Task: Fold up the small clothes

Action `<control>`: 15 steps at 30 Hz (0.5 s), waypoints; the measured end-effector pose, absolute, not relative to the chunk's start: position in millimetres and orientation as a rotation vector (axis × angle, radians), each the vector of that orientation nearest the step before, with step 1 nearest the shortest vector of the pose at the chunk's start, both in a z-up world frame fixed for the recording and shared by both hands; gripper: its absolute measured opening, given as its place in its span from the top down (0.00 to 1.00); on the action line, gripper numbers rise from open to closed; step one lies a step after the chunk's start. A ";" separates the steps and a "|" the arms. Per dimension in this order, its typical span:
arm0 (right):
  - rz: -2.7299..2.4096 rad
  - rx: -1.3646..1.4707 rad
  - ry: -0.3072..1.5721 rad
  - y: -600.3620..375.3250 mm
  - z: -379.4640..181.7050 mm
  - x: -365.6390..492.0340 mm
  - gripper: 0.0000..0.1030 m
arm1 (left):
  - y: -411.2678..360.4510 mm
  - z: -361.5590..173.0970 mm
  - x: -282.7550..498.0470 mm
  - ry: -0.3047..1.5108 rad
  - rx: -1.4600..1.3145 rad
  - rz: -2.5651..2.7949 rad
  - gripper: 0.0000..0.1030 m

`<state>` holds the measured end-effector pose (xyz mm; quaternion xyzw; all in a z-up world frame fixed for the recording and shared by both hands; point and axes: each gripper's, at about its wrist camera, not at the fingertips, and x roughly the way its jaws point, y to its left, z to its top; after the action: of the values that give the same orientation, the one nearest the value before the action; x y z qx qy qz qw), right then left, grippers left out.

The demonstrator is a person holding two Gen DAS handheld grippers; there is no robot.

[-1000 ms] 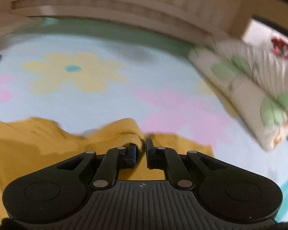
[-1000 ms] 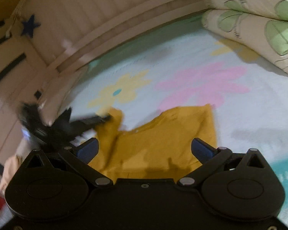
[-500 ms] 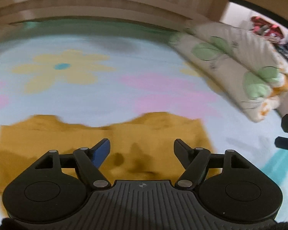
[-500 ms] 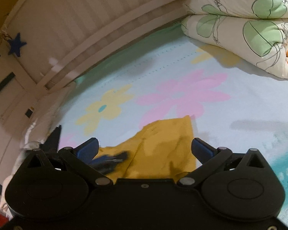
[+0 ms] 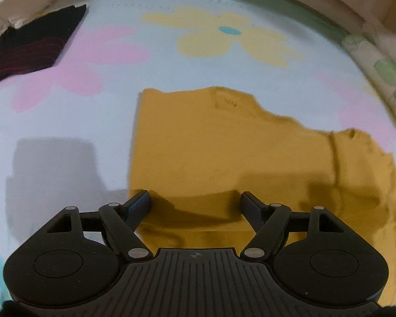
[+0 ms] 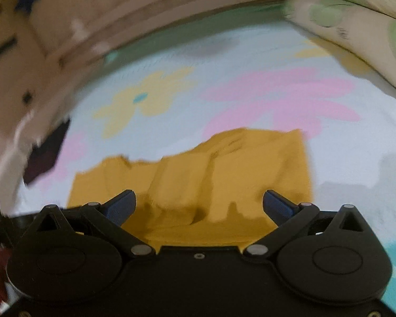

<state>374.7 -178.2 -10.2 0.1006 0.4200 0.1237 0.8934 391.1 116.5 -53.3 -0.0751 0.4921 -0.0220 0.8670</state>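
A mustard-yellow small garment (image 5: pixel 224 153) lies partly folded on the flowered mat (image 5: pixel 66 111). It also shows in the right wrist view (image 6: pixel 224 169), with a raised fold in its middle. My left gripper (image 5: pixel 195 203) is open and empty, just above the garment's near edge at its left side. My right gripper (image 6: pixel 199 203) is open and empty, above the garment's near edge.
A dark folded garment (image 5: pixel 29 47) lies at the mat's far left edge; it also shows in the right wrist view (image 6: pixel 45 155). A folded flowered quilt (image 6: pixel 361 21) lies at the far right. A padded wall (image 6: pixel 118 13) bounds the mat behind.
My left gripper let go of the yellow garment's fold and opened, then swung left. The garment now lies flatter. My right gripper stayed open and moved over the garment.
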 end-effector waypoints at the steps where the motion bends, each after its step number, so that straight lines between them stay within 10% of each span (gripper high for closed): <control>1: 0.261 0.165 0.877 -167.2 -15.2 378.6 0.00 | 114.0 -53.2 392.2 1.029 -0.129 -0.054 0.28; 15: 0.086 -0.200 0.892 -147.7 -59.8 403.7 0.04 | 111.0 -57.7 389.6 1.032 -0.099 -0.085 0.18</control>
<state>403.7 -147.7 -59.8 -0.0964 0.4304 0.0414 0.8965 389.6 111.0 -57.7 -0.0474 0.4932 -0.0407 0.8677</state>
